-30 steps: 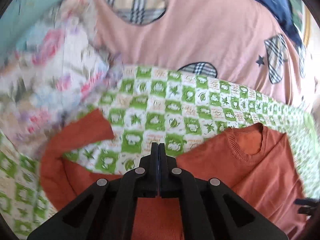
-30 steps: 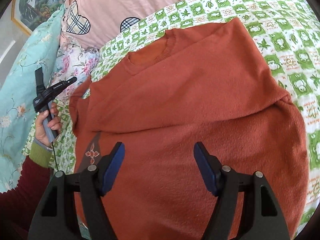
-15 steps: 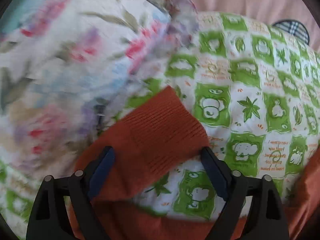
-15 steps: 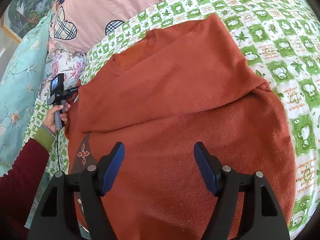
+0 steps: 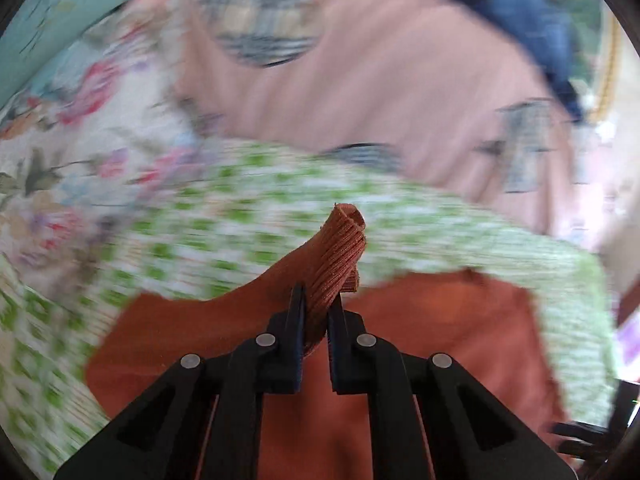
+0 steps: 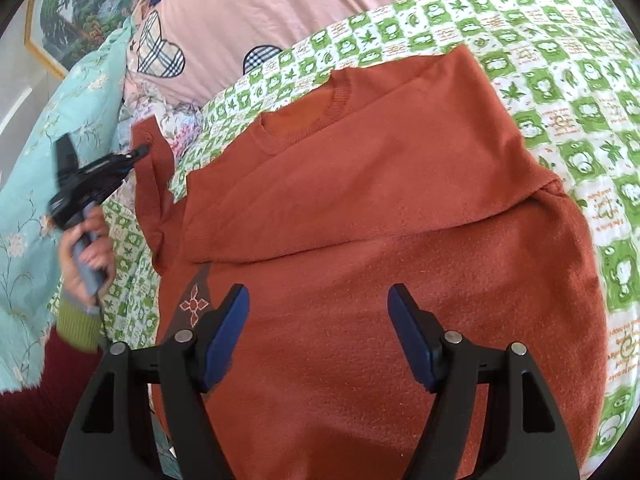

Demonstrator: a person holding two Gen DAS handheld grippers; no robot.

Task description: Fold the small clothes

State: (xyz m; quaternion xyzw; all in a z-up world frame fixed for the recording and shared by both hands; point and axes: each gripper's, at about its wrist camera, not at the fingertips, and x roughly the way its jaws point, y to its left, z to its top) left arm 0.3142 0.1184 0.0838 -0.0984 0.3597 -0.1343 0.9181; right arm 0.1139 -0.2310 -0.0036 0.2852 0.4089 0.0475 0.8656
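An orange-brown knit sweater [image 6: 380,200] lies on the bed, its right sleeve folded across the chest. My left gripper [image 5: 318,296] has its jaws closing tight on the ribbed cuff [image 5: 344,248] of the other sleeve, and the pads press on it. The cuff stands up out of the jaws, lifted off the blanket. In the right wrist view, the left gripper [image 6: 138,151] holds that sleeve [image 6: 152,184] up at the sweater's left side, with a hand [image 6: 86,248] on its handle. My right gripper [image 6: 318,294] hovers open over the sweater's lower body, nothing between its fingers.
A green-and-white checked blanket [image 6: 560,60] lies under the sweater. Behind it is a pink quilt [image 6: 248,12] with plaid hearts. A floral cloth [image 5: 60,152] and a teal cloth [image 6: 32,160] lie to the left. A framed picture [image 6: 72,20] hangs at the far left.
The left gripper, open around the flat cuff half a second ago, has shut on it and pulled it up off the blanket. The right gripper has stayed in place, open.
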